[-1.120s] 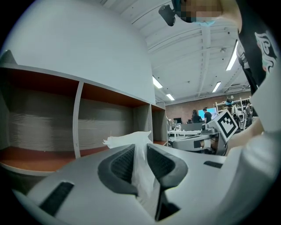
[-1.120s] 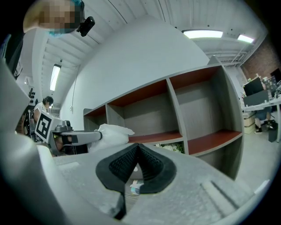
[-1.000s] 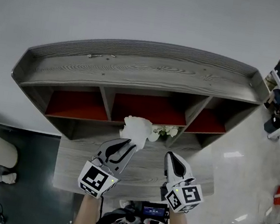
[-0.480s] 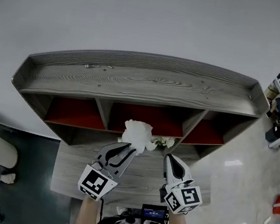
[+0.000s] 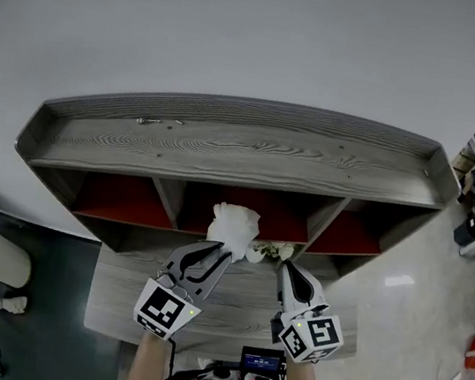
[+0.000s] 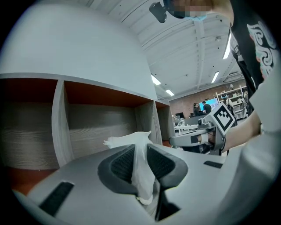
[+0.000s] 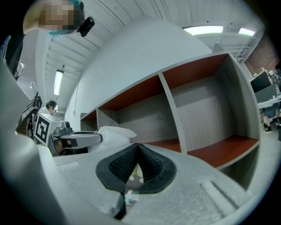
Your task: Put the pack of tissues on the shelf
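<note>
The left gripper pinches the pack of tissues by its wrapper, ready for insertion into the shelf. The right gripper is closed, apparently empty.

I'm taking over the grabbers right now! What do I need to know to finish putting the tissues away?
Left gripper: fingers shut on the white crinkly plastic pack of tissues, held in front of the middle red-backed compartment of the grey wooden shelf.
Right gripper: fingers shut, apparently holding nothing, low over the grey desk top beside the left one.
Done: the pack is gripped and up at the shelf.
Left to do: ease it into a compartment, probably the middle one, open the fingers and pull back.
</note>
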